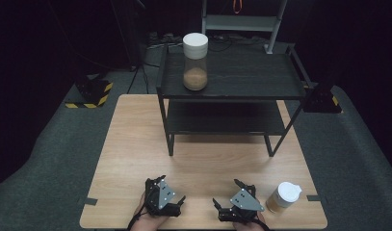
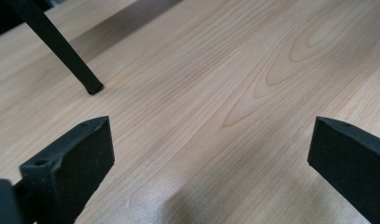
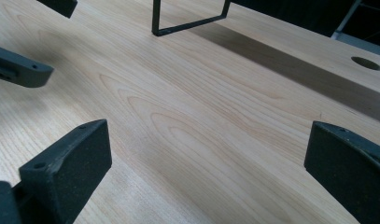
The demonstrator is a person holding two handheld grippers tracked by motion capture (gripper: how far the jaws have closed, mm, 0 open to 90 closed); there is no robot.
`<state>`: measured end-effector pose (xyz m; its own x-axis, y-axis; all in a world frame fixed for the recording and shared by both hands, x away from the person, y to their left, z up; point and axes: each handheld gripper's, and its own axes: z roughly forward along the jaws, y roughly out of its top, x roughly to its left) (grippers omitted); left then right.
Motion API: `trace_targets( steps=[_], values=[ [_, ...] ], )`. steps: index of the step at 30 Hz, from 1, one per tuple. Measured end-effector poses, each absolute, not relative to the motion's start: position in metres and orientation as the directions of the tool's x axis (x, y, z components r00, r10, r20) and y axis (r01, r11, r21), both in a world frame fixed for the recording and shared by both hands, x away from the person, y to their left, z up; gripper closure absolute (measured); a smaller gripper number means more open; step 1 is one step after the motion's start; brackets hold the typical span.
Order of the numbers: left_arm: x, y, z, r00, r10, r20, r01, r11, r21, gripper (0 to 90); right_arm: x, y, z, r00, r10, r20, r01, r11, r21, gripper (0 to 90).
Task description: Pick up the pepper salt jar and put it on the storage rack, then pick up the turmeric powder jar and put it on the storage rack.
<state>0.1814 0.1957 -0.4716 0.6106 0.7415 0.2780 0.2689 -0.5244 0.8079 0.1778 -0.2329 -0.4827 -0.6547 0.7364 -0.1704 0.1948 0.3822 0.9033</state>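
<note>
A tall clear jar (image 1: 195,62) with a white lid and brown contents stands on the left of the top board of a black two-level shelf (image 1: 241,77). Near the table's front right corner sits a smaller jar (image 1: 284,197), also white-lidded with brown contents. My left gripper (image 1: 164,190) rests at the front edge, open, and its own view shows bare wood between its jaws (image 2: 211,144). My right gripper (image 1: 227,192) lies just left of the small jar, open and holding nothing (image 3: 206,149). The right gripper view catches the left gripper's fingers (image 3: 19,69) at upper left.
The shelf stands on the far half of the wooden table (image 1: 136,144), its legs (image 2: 61,46) (image 3: 155,18) in front of both grippers. A round hole (image 3: 367,63) marks the tabletop. A grey floor surrounds the table, with a striped base (image 1: 92,94) at far left.
</note>
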Motion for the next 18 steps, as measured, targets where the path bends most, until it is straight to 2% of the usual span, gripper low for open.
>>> trace_targets(
  steps=[5, 14, 18],
  values=[
    [0.1834, 0.1942, -0.4701, 0.628, 0.723, 0.288, 0.265, -0.546, 0.795, 0.9, 0.1780, -0.2311, -0.4818, -0.656, 0.733, -0.178, 0.195, 0.393, 0.899, 0.0],
    [0.1837, 0.2020, -0.4717, 0.612, 0.754, 0.239, 0.282, -0.490, 0.825, 0.9, 0.1785, -0.2342, -0.4829, -0.654, 0.740, -0.159, 0.200, 0.372, 0.907, 0.0],
    [0.1820, 0.1985, -0.4718, 0.619, 0.738, 0.270, 0.264, -0.519, 0.813, 0.9, 0.1790, -0.2339, -0.4829, -0.653, 0.741, -0.159, 0.200, 0.371, 0.907, 0.0]
  ],
)
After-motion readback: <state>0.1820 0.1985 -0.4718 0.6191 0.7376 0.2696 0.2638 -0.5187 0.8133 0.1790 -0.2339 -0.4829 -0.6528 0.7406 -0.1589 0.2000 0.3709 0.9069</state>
